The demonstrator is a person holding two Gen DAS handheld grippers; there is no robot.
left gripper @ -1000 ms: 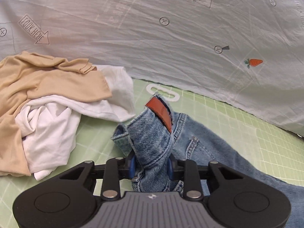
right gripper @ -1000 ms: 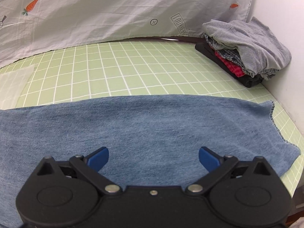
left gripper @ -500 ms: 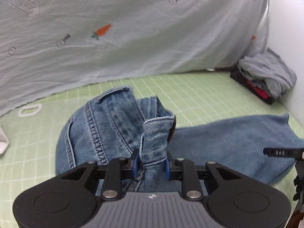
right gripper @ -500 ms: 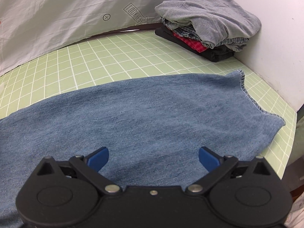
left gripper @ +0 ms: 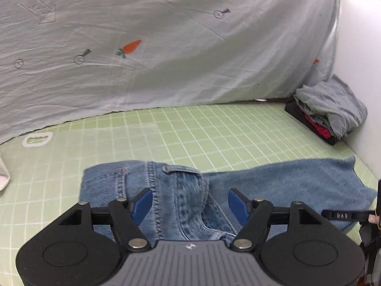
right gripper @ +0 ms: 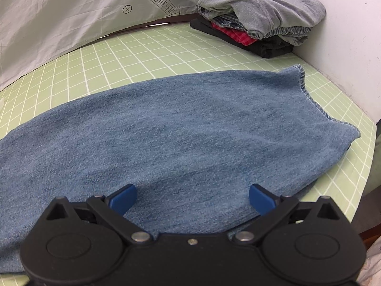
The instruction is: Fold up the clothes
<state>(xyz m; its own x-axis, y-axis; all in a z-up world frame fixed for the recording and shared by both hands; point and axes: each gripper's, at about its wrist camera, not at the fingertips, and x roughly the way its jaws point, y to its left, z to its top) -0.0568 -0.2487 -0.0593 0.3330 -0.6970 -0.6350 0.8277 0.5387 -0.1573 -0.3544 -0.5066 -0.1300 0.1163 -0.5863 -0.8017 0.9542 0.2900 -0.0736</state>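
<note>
Both the left gripper (left gripper: 189, 203) and right gripper (right gripper: 193, 199) gape empty above the jeans (right gripper: 166, 131); a shallow pinch could slip off the thick denim.

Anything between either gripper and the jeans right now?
Nothing visible. The left gripper is open directly over the waistband of the jeans; the right gripper is open over the flat leg. The folded clothes stack sits apart in the far corner of the mat.

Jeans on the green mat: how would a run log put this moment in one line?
jeans: flat on mat | left gripper: open, over waistband | right gripper: open, over leg | folded stack: far corner
</note>
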